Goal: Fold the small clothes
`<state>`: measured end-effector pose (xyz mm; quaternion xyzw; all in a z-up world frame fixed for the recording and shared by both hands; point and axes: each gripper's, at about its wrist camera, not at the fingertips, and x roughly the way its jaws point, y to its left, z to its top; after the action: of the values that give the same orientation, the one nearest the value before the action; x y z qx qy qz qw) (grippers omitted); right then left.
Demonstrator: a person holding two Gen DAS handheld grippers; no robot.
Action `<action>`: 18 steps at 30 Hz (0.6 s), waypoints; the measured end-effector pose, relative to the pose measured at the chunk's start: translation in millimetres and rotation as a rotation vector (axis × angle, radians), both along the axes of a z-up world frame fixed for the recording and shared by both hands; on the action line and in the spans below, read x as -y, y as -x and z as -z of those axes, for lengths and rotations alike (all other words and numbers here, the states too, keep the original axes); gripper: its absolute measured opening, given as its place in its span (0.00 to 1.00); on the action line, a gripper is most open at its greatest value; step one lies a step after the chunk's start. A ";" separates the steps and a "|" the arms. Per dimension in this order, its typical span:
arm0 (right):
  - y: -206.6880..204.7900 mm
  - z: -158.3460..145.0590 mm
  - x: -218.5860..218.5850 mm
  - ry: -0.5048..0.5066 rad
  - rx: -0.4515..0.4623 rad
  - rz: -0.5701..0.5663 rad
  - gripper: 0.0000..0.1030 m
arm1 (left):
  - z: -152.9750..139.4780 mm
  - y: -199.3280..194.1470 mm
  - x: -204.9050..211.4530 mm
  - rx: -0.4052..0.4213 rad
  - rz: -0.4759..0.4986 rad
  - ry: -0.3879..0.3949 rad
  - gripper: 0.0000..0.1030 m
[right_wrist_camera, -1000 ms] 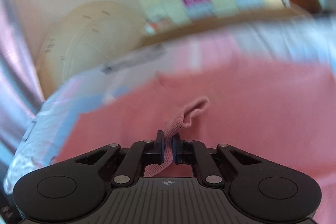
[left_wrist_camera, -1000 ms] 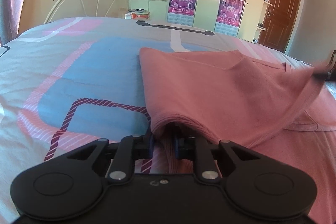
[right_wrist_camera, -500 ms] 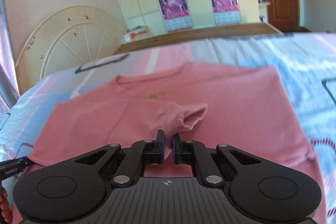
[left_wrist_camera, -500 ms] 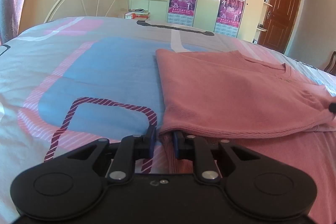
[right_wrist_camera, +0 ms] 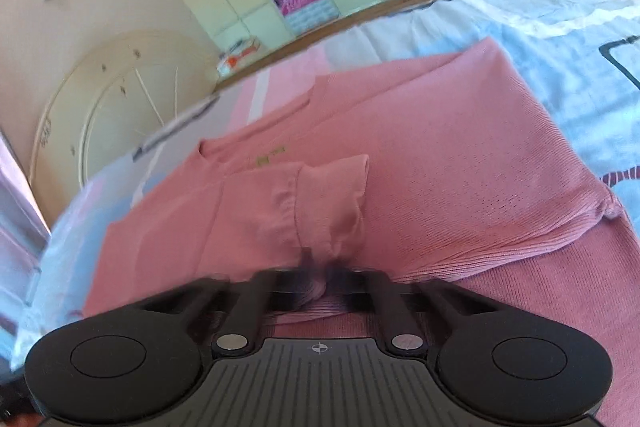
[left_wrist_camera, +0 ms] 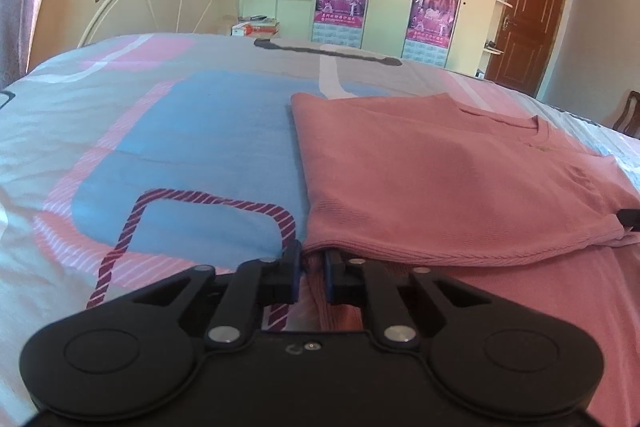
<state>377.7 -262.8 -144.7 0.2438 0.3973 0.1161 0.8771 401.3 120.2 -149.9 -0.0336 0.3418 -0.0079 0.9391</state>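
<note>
So in the left wrist view, the pink knit sweater [left_wrist_camera: 440,187] is lying on the bed's patterned bedsheet [left_wrist_camera: 180,147], with its left side already folded over the body so there's a neat straight fold line running away from the camera. The left gripper [left_wrist_camera: 311,273] has its jaws pinched together on the ribbed hem right at the near corner of that fold (they've just been closing a bit tighter on the fabric). At the far right edge of this view a dark tip of the other tool [left_wrist_camera: 629,218] pokes in by the bunched cuff. Over in the right wrist view, things are a bit blurry around the fingers, but the right gripper [right_wrist_camera: 320,273] is clamped on the sleeve cuff [right_wrist_camera: 332,203], holding it low over the middle of the sweater's chest, just below the neckline with its little yellow-green label [right_wrist_camera: 269,158]. My read: this is the sleeve-tuck step, with the sleeve being laid across the folded panel. The next move probably calls for letting the cuff go flat without dragging it, then doing the same fold on the other side while the hem corner stays pinned.
</note>
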 end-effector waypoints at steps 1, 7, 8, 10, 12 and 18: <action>2.1 -5.1 0.3 0.008 0.026 -0.006 0.05 | -0.4 0.6 1.1 0.003 0.004 -0.008 0.09; 16.4 -1.5 -5.5 0.146 0.052 -0.031 0.05 | 1.3 -2.6 5.1 -0.018 0.027 -0.036 0.10; 14.6 8.3 -2.9 0.131 0.027 -0.023 0.05 | -0.5 -3.4 4.4 -0.028 0.042 -0.038 0.11; 16.5 4.6 5.3 0.100 0.024 0.024 0.19 | -7.4 0.1 -3.0 -0.040 0.033 -0.022 0.29; 27.5 -13.4 6.7 0.186 0.080 0.101 0.25 | -21.8 15.2 -11.3 0.018 0.004 -0.012 0.40; 31.3 -33.1 -25.5 0.286 0.186 -0.053 0.25 | -33.4 8.7 15.2 0.075 0.082 0.025 0.40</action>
<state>346.4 -237.3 -111.6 0.0943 0.3330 0.1038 0.9325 392.6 105.0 -116.5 -0.0308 0.3074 -0.0519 0.9497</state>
